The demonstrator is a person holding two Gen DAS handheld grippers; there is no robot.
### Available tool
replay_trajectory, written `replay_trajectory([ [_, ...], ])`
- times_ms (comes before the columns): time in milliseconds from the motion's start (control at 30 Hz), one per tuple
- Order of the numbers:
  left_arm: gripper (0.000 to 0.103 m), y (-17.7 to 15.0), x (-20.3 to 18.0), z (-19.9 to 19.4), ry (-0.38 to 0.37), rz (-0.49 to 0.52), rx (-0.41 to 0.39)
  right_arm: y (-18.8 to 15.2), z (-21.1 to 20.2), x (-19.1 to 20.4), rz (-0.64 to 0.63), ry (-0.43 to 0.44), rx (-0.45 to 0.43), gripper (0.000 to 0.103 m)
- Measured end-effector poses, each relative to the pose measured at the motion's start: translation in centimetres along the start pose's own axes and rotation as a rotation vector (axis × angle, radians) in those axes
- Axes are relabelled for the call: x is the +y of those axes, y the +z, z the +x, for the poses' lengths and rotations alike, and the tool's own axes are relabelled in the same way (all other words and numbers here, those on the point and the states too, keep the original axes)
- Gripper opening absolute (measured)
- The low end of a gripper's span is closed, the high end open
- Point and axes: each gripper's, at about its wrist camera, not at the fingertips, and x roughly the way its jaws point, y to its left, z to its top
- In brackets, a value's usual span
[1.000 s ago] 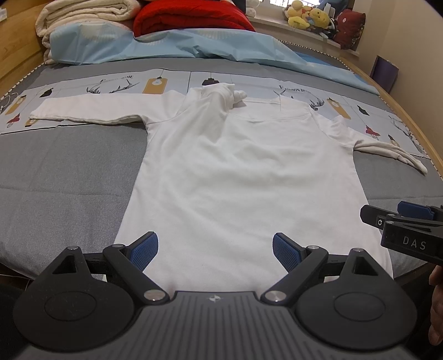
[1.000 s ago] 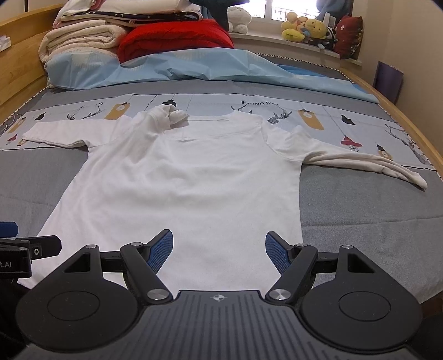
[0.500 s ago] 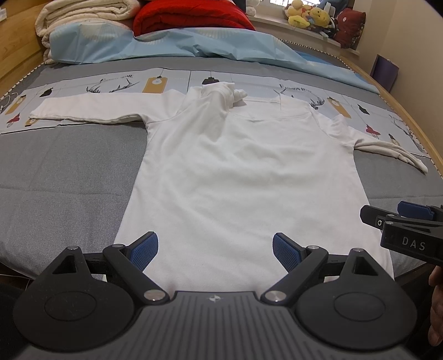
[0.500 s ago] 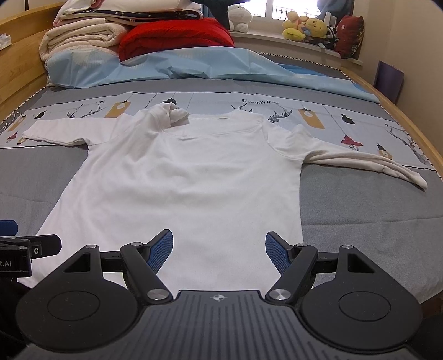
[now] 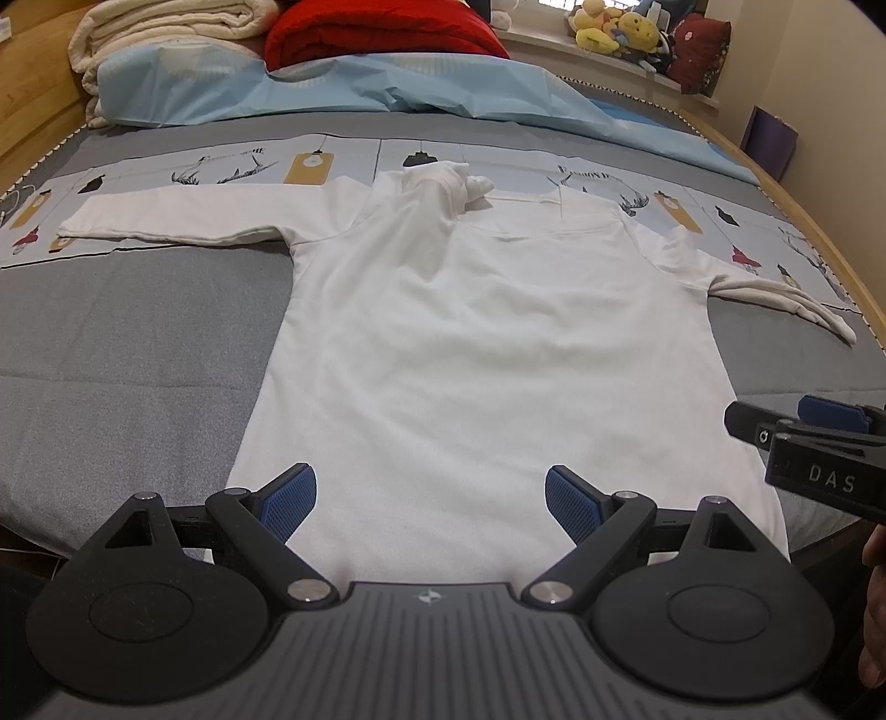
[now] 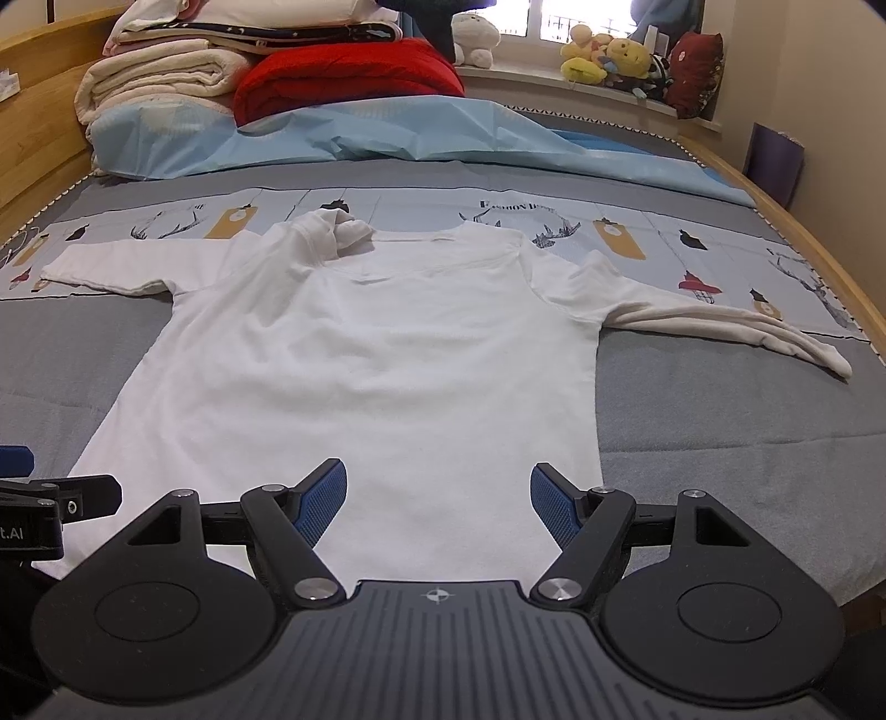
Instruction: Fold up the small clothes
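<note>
Shirt flat on bed, hem at near edge, nothing folded.
Left gripper and right gripper wide, empty, over hem; next, probably sleeve pinch.

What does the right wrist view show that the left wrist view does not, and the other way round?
Only the right wrist view shows the window, the dark-trimmed folded bedding on the cream blankets, and the left gripper from its side at the left edge. Only the left wrist view shows the right gripper from its side, with DAS lettering and a bit of hand. Both show the white shirt spread flat on the bed, sleeves out, collar bunched, the red quilt, the toys, and an open left gripper and right gripper.
</note>
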Motion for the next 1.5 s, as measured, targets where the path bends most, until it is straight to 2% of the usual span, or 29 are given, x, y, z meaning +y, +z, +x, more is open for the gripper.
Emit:
replay_trajectory([
  [67, 0.093, 0.0, 0.0, 0.0, 0.000, -0.001, 0.002, 0.1, -0.2, -0.1, 0.003, -0.002, -0.012, 0.069],
  [133, 0.093, 0.0, -0.1, 0.1, 0.000, 0.000, 0.004, 0.3, -0.4, -0.2, 0.011, 0.003, -0.026, 0.053],
  [233, 0.093, 0.0, -0.2, 0.2, 0.001, 0.000, 0.004, 0.6, -0.7, -0.6, 0.034, 0.011, -0.052, 0.039],
  [400, 0.093, 0.2, -0.1, 0.2, 0.002, -0.008, -0.005, 1.5, -1.3, -1.7, 0.086, 0.014, -0.106, 0.031],
  [533, 0.093, 0.7, 0.4, 0.0, -0.004, -0.025, -0.022, 3.1, -1.1, -3.3, 0.122, 0.022, -0.142, 0.031],
  [600, 0.089, 1.1, 0.9, 0.5, -0.003, -0.037, -0.006, 4.3, -0.5, -4.5, 0.136, 0.006, -0.158, 0.031],
  [700, 0.070, 2.0, 2.0, 1.6, -0.005, -0.061, 0.043, 6.4, 1.5, -6.5, 0.152, -0.002, -0.155, 0.031],
  [767, 0.045, 3.0, 2.7, 2.5, -0.011, -0.068, 0.067, 7.8, 3.2, -7.9, 0.159, -0.009, -0.146, 0.031],
  [867, 0.029, 5.8, 3.6, 3.8, -0.019, -0.077, 0.043, 9.6, 6.0, -9.7, 0.168, -0.040, -0.141, 0.031],
  [1033, 0.027, 12.0, 4.6, 7.0, -0.037, -0.120, -0.015, 12.1, 10.5, -11.7, 0.187, -0.053, -0.153, 0.031],
  [1167, 0.027, 17.3, 5.7, 11.4, -0.065, -0.183, -0.048, 13.7, 14.4, -12.7, 0.183, -0.042, -0.138, 0.031],
  [1367, 0.027, 20.8, 7.5, 18.2, -0.098, -0.244, -0.064, 15.5, 20.1, -13.1, 0.177, -0.026, -0.112, 0.033],
  [1500, 0.027, 22.5, 8.6, 21.8, -0.088, -0.257, -0.073, 16.4, 23.9, -12.8, 0.172, -0.009, -0.087, 0.037],
])
